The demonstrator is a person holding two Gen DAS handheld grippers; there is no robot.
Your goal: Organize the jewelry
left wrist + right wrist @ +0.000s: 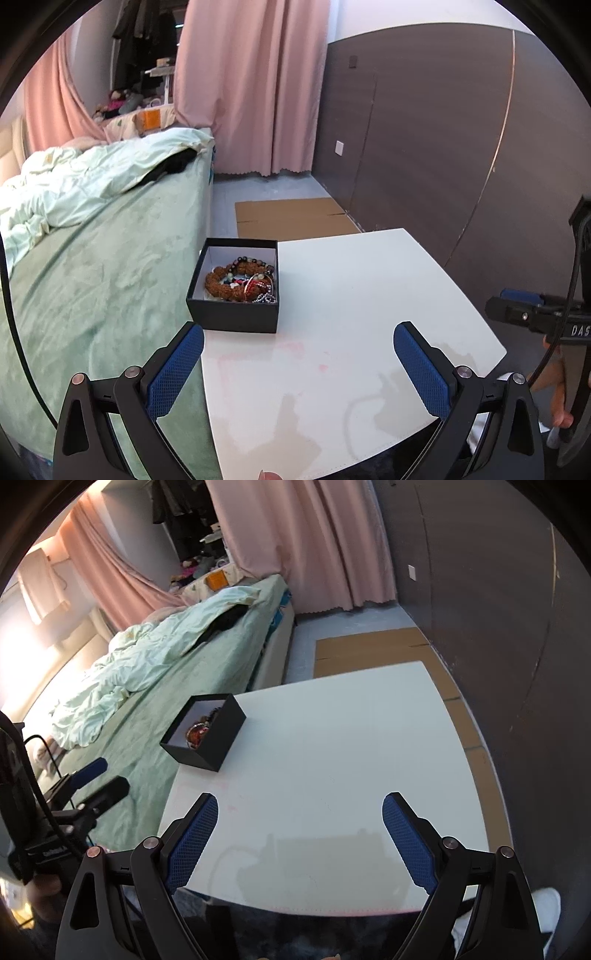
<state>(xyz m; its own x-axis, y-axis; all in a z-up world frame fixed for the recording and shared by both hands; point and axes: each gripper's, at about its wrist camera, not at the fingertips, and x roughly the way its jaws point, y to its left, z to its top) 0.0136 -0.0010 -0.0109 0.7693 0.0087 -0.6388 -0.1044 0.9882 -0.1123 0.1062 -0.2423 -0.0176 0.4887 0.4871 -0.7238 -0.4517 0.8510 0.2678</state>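
A small black box (232, 317) sits on the white counter (351, 295), at the edge next to the green bed (92, 277); the jewelry (242, 282) lies inside it, all in one heap; there are brown bead bracelets, some red bits and a shiny chain; no jewelry shows on the bare counter.

The left hand-held gripper (298, 369) has its two blue fingers spread wide and holds nothing; the box is just in front of it, a little to its left; the right hand-held gripper (300, 840) is spread wide too and holds nothing; from it the box (207, 738) is farther off, ahead and to the left; so the left one is nearer.

The box is nearly square, so it has no long side to line up with.

This could be jewelry already put away in the box, or a heap waiting to be sorted; one look cannot tell which.
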